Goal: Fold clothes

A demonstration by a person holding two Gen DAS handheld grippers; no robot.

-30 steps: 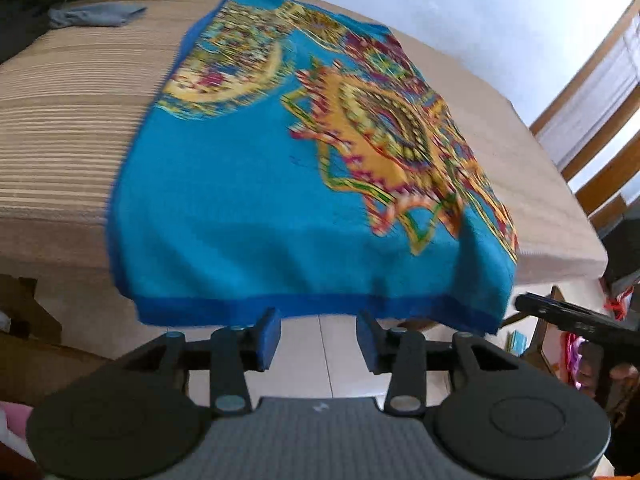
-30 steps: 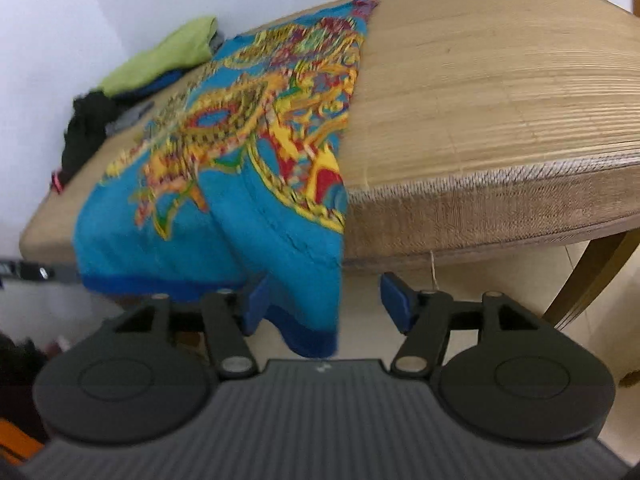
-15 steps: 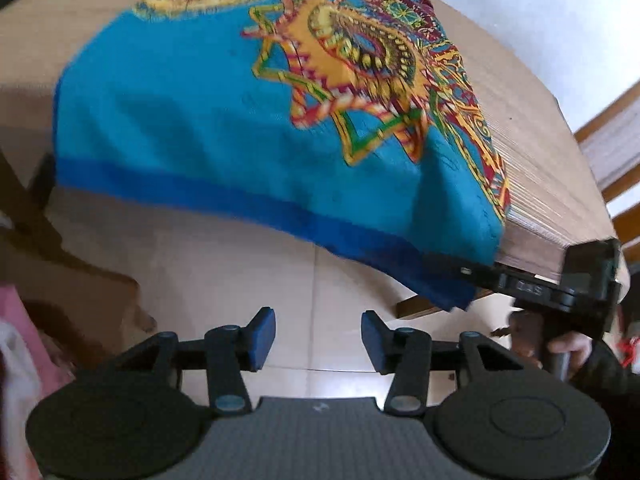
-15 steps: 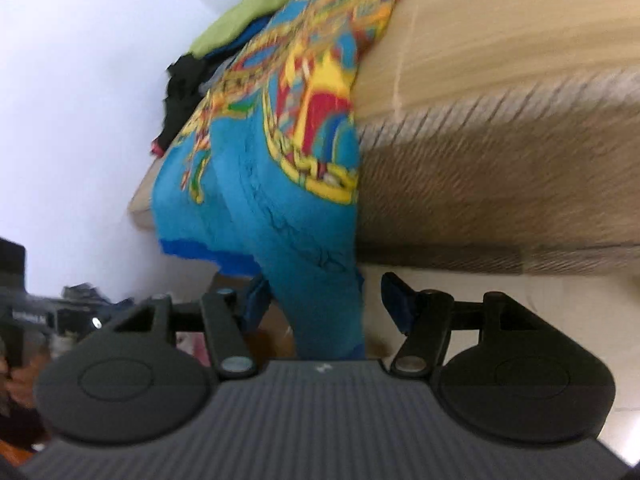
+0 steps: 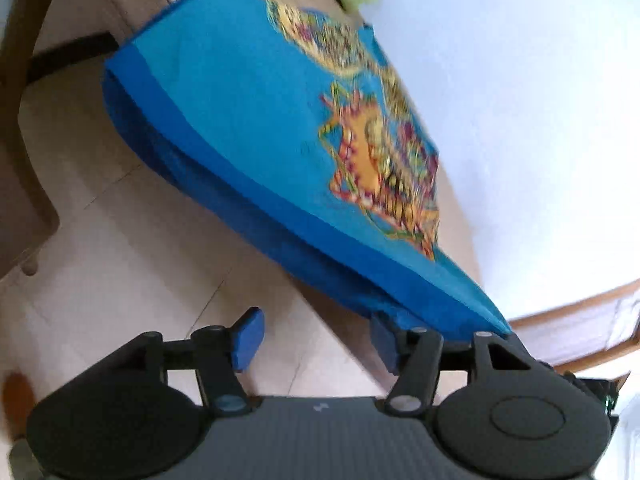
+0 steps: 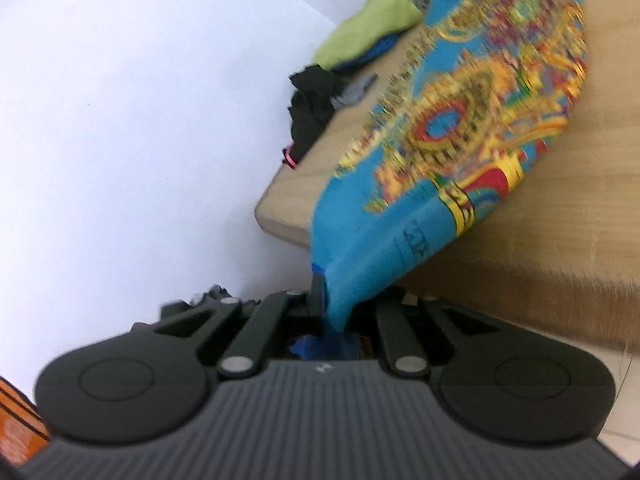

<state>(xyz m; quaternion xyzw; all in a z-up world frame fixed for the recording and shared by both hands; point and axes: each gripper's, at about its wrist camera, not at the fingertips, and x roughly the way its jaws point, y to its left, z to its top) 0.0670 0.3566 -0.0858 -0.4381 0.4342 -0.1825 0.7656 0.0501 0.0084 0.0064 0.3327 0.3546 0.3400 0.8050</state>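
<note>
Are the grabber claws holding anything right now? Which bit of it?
The right gripper is shut on the blue patterned cloth, pinching its dark-blue bottom hem at a hanging corner. The left gripper is open, holding nothing.

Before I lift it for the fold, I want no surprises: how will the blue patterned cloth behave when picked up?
Likely floppy: the blue patterned cloth droops over the bed edge and bunches where the right tool pinches it. Probably light, since one pinched corner holds it. The free hem near the open left tool may sag.
</note>
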